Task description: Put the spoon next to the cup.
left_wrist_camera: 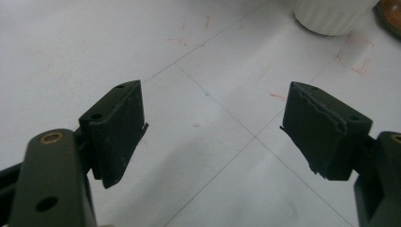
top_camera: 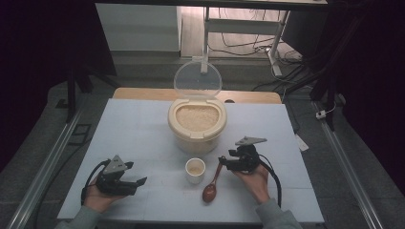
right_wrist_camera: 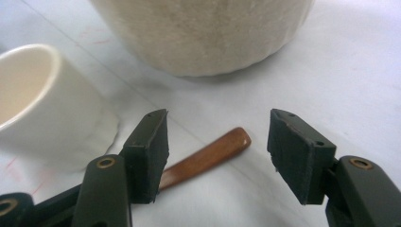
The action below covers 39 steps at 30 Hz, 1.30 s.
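A brown wooden spoon [top_camera: 210, 190] lies on the white table [top_camera: 138, 129], bowl toward me, handle pointing at my right gripper [top_camera: 224, 162]. In the right gripper view that gripper [right_wrist_camera: 218, 118] is open, and the spoon handle [right_wrist_camera: 208, 153] lies on the table between and below the jaws, with no pad touching it. A small white cup [top_camera: 195, 170] [right_wrist_camera: 38, 104] stands just left of the spoon. Behind it sits a cream tub of rice [top_camera: 197, 125] [right_wrist_camera: 203, 33] with its clear lid [top_camera: 197, 80] up. My left gripper [top_camera: 140, 183] [left_wrist_camera: 213, 94] rests open and empty at the near left.
In the left gripper view the cup's base [left_wrist_camera: 331, 16] stands at the top right, with faint red marks on the table. A wooden strip [top_camera: 143, 93] runs along the table's far edge. Metal rails flank the table on the floor; a desk frame and cables stand behind.
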Each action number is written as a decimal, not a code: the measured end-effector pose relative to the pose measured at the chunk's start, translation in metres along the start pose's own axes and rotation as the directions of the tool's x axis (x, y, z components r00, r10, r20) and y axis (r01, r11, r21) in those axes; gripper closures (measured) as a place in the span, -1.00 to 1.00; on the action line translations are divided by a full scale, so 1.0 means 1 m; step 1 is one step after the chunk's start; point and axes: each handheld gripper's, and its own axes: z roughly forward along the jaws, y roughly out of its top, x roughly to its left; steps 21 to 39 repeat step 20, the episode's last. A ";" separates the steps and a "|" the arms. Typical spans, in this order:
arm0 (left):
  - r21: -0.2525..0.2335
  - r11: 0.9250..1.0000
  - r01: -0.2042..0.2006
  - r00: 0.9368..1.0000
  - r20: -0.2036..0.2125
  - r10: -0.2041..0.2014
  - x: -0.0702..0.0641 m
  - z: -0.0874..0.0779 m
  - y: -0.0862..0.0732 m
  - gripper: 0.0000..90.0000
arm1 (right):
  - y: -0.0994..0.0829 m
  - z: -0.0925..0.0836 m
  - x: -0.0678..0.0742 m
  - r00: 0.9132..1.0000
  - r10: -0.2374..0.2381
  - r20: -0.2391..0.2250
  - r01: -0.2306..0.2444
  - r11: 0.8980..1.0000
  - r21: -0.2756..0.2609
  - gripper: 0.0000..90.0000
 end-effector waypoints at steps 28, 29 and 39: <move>-0.017 1.000 0.002 1.000 -0.006 -0.002 0.000 -0.002 0.000 -0.53 | -0.056 -0.084 -0.012 0.992 -0.125 -0.001 0.124 0.985 -0.122 -0.11; -0.017 1.000 0.002 1.000 -0.006 -0.002 0.000 -0.002 0.000 -0.53 | -0.056 -0.084 -0.012 0.992 -0.125 -0.001 0.124 0.985 -0.122 -0.11; -0.017 1.000 0.002 1.000 -0.006 -0.002 0.000 -0.002 0.000 -0.53 | -0.056 -0.084 -0.012 0.992 -0.125 -0.001 0.124 0.985 -0.122 -0.11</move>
